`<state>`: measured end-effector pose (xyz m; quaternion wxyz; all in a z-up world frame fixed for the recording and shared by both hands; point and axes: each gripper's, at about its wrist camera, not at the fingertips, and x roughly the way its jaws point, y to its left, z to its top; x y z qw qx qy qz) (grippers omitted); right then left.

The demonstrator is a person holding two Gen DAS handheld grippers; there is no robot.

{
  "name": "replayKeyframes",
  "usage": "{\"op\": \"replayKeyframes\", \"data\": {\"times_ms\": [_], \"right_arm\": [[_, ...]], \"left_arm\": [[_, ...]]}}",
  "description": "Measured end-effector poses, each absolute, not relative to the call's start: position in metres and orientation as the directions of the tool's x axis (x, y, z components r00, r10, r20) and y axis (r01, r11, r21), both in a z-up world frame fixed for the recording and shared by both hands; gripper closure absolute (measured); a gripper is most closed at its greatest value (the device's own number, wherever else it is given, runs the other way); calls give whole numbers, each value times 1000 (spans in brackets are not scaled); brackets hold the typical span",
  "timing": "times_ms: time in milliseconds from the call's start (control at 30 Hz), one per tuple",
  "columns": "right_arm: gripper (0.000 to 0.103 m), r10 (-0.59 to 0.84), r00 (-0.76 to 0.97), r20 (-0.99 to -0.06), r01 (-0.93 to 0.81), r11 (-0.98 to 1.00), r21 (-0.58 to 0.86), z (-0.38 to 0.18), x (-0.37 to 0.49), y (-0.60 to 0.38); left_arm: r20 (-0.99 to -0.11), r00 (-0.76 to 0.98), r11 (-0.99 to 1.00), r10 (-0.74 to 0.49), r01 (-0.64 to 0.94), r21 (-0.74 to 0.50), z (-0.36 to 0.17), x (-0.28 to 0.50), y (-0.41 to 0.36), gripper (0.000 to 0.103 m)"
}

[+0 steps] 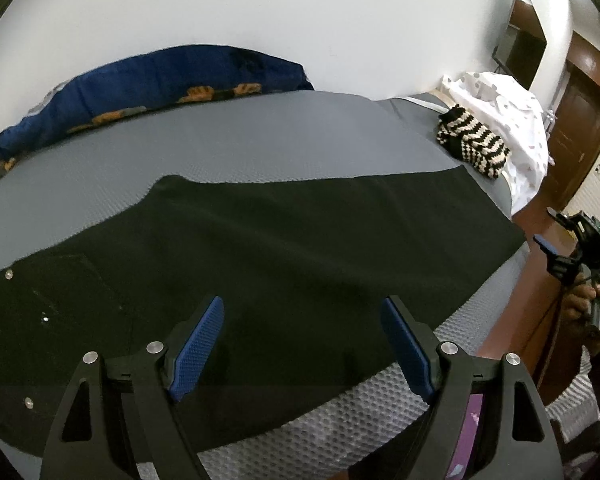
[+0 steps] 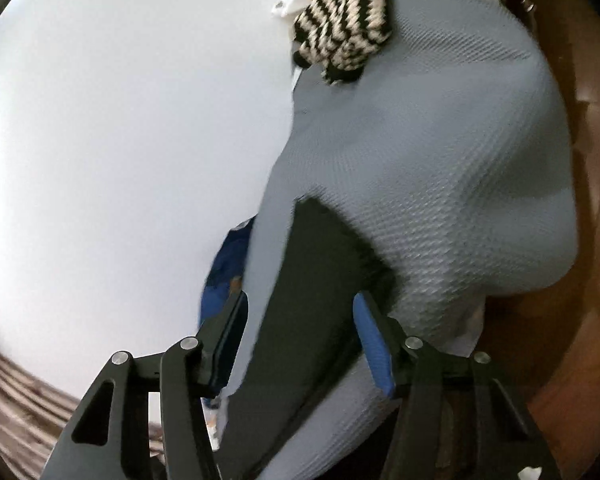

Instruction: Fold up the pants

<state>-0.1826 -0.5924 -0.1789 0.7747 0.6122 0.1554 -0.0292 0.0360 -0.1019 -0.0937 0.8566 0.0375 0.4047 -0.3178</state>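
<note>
Black pants [image 1: 284, 248] lie flat across the grey mattress [image 1: 260, 140], waist with metal rivets at the left, leg ends at the right edge of the bed. My left gripper [image 1: 302, 320] hovers open over the near edge of the legs, nothing between its blue pads. A hand holds my right gripper [image 1: 546, 228] just off the bed's right end, close to the hems. In the right wrist view, which is rolled and blurred, the leg end of the pants [image 2: 312, 280] shows between the fingers of the right gripper [image 2: 300, 316], and the pads stand apart from the cloth.
A blue patterned pillow [image 1: 148, 84] lies along the far wall. A black-and-white striped knit [image 1: 472, 144] and a white dotted cloth [image 1: 512, 120] sit at the bed's far right corner. A wooden floor [image 1: 528, 220] and a brown door [image 1: 576, 140] lie beyond the bed's right end.
</note>
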Motion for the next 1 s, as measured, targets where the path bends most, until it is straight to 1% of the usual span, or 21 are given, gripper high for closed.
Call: {"op": "replayKeyframes", "data": {"times_ms": [67, 133, 233, 300, 400, 467, 533, 567, 633, 700, 900, 1000], "right_arm": [[50, 167, 944, -285, 242, 239, 940, -181, -176, -592], [50, 172, 934, -315, 268, 249, 931, -184, -171, -591], [50, 182, 932, -315, 271, 231, 934, -192, -165, -593], [50, 182, 921, -344, 300, 231, 926, -197, -161, -595], [52, 188, 918, -348, 309, 209, 928, -205, -160, -595], [58, 195, 917, -349, 307, 215, 927, -205, -158, -593], [70, 198, 912, -359, 312, 234, 921, -203, -155, -591], [74, 192, 905, -379, 326, 258, 910, -202, -152, -589], [95, 189, 889, -417, 359, 277, 891, -204, -146, -588], [98, 176, 875, -452, 394, 285, 874, -207, -146, -588], [100, 126, 877, -464, 404, 330, 853, -198, -162, -580], [101, 121, 860, -496, 439, 319, 840, -203, -166, -583]], "left_arm": [[-719, 468, 793, -513, 579, -190, -93, 35, -105, 22], [-719, 471, 789, -511, 588, -177, -92, 32, -107, 22], [-717, 481, 784, -504, 604, -146, -90, 26, -109, 22], [-721, 484, 783, -497, 609, -131, -90, 26, -111, 22], [-724, 479, 783, -496, 606, -136, -91, 26, -111, 22], [-725, 472, 784, -501, 602, -149, -92, 28, -111, 22], [-733, 462, 785, -500, 599, -157, -94, 29, -112, 22], [-736, 459, 785, -498, 599, -158, -95, 29, -112, 22], [-740, 456, 785, -495, 599, -156, -96, 29, -113, 22], [-743, 458, 787, -488, 599, -148, -96, 30, -113, 22], [-749, 454, 793, -482, 589, -153, -99, 33, -111, 22], [-751, 449, 795, -485, 584, -164, -101, 35, -110, 22]]}}
